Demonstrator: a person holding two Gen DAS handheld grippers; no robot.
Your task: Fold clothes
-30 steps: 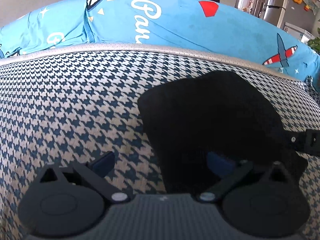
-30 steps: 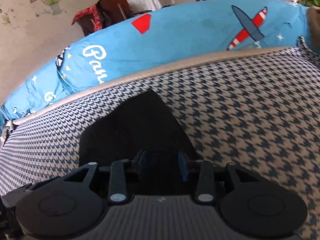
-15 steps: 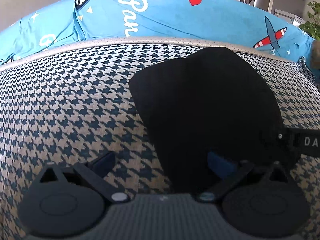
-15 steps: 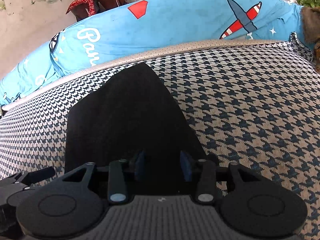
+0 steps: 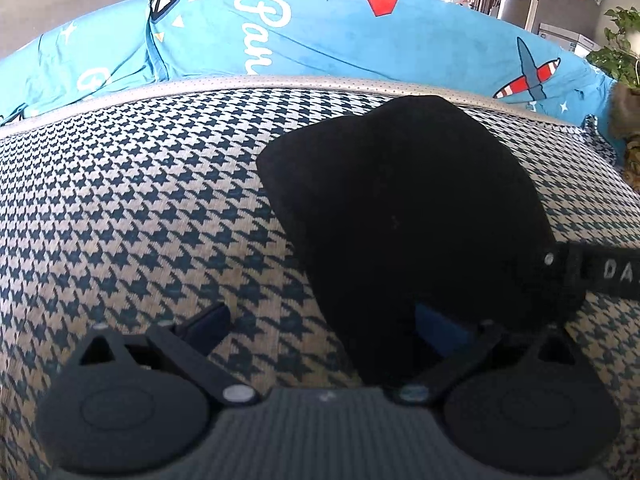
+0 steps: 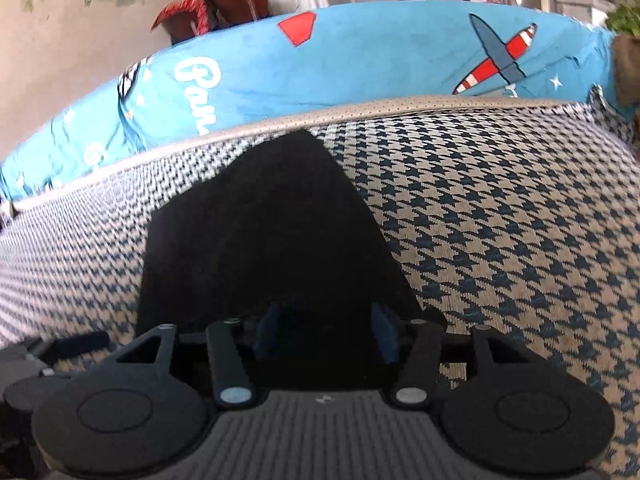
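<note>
A folded black garment lies on a houndstooth-covered surface. My left gripper is open wide at the garment's near left corner; its right finger sits against the cloth, its left finger over bare houndstooth. In the right wrist view the same black garment runs away from my right gripper, whose jaws stand apart over the near edge of the cloth. The right gripper's arm shows at the right in the left wrist view. The left gripper shows at the lower left in the right wrist view.
A blue cushion with white lettering and a red plane print runs along the far edge, behind a beige piped border. A potted plant stands at the far right. Houndstooth surface spreads left and right of the garment.
The right gripper's jaws have spread wider over the garment's near edge. Both views have shifted slightly; the garment lies flatter and a little farther along the surface.
</note>
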